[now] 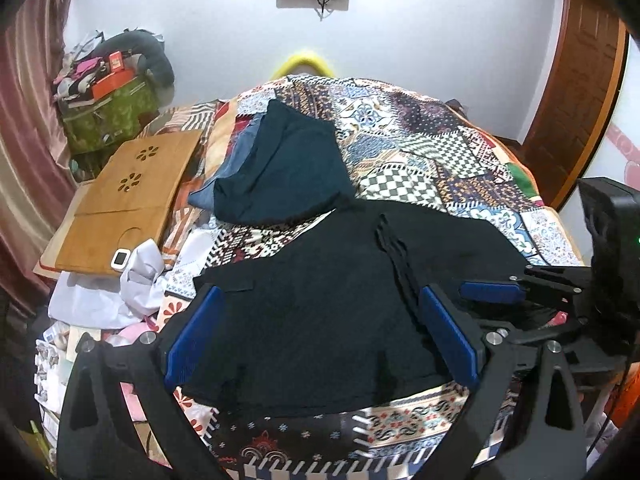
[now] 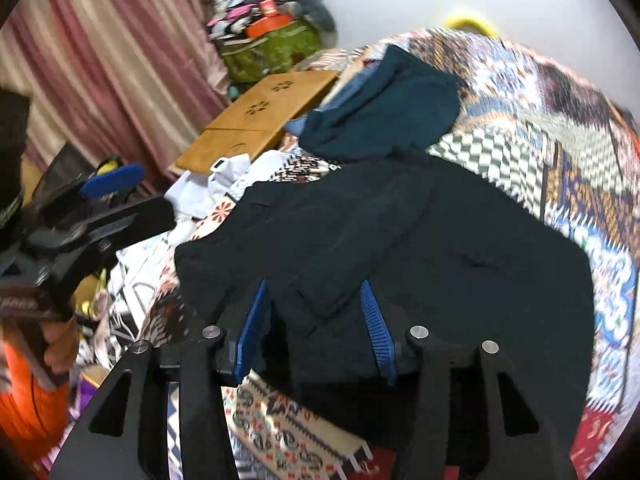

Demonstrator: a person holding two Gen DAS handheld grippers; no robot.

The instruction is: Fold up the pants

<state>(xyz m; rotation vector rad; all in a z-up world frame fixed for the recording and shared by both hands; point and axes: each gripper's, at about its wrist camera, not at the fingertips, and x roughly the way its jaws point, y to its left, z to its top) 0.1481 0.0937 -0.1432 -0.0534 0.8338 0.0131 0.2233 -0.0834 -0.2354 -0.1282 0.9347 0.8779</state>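
Note:
The black pants [image 1: 320, 264] lie folded on the patchwork bedspread [image 1: 440, 152], with their near hem close to the bed's front edge. My left gripper [image 1: 320, 294] hangs open and wide just over their near part, with its blue pads [image 1: 196, 332] to either side and nothing pinched. In the right wrist view the pants [image 2: 460, 240] fill the middle. My right gripper [image 2: 312, 286] stands partly open over their near edge, with black cloth showing between the pads but not squeezed. Each gripper shows in the other's view: the right gripper [image 1: 492, 282] at the right, the left gripper [image 2: 128, 196] at the left.
A dark teal garment [image 1: 288, 168] on blue cloth lies just behind the pants. A wooden lap tray [image 1: 128, 196], crumpled white cloth [image 1: 120, 292] and a green bag [image 1: 112, 116] crowd the left side. A hand [image 2: 60, 344] holds the left gripper. Curtains hang at the left.

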